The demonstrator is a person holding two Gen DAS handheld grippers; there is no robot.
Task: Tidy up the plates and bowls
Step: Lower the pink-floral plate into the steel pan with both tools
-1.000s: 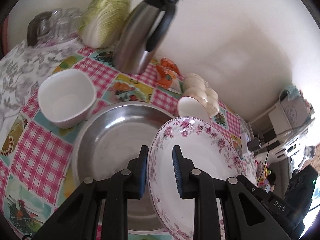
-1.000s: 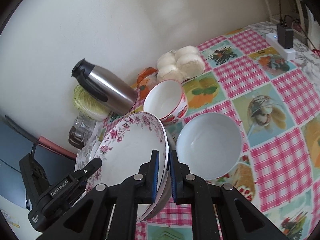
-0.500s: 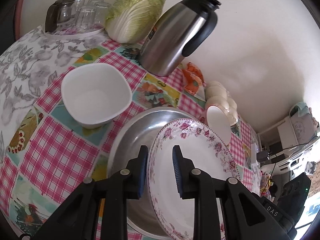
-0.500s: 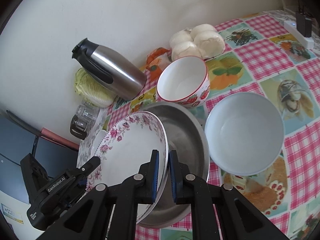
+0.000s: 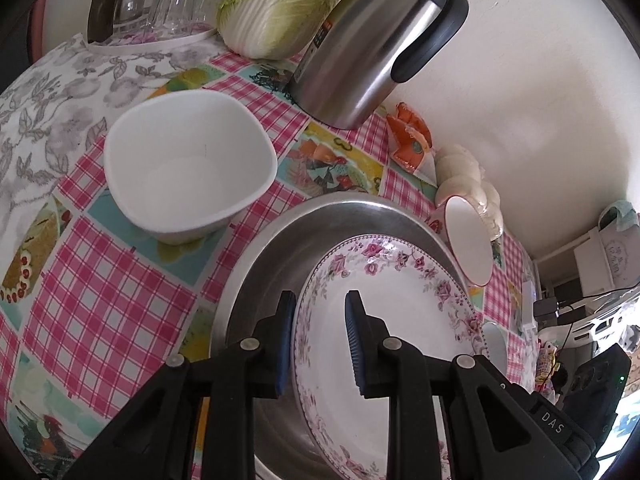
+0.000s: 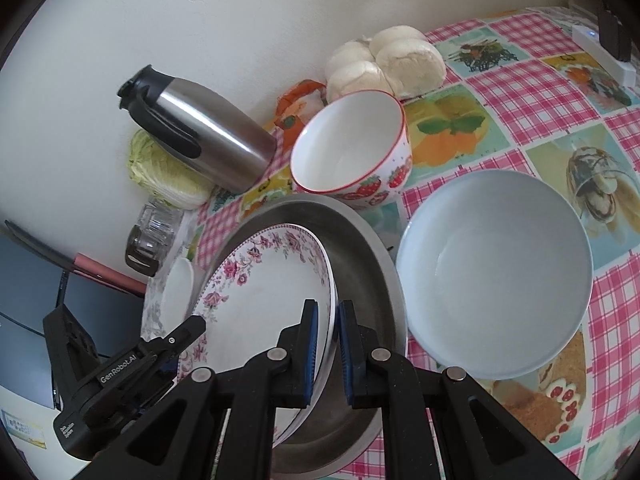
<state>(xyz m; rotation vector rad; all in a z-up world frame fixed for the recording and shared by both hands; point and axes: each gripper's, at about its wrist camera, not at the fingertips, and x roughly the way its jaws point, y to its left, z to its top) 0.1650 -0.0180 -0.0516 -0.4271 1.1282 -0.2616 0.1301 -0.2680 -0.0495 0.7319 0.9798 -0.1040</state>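
The near part of the flowery plate [image 5: 384,320] is hidden behind both tools, and the metal pan [image 5: 304,240] under it is partly covered. The left tool [image 5: 320,340] has its blue pads wide apart on either side of the plate's rim; I cannot tell if they touch it. The right tool [image 6: 325,348] has its pads close together, pinching the opposite rim. The plate is thin and smooth, with pink flowers, and sits tilted inside the shiny round pan. A white square-ish bowl [image 5: 188,164] stands apart to the left. A strawberry bowl [image 6: 352,148] and a pale blue bowl [image 6: 496,272] sit just beside the pan. The checked table [image 6: 532,92] has open room at the far right.
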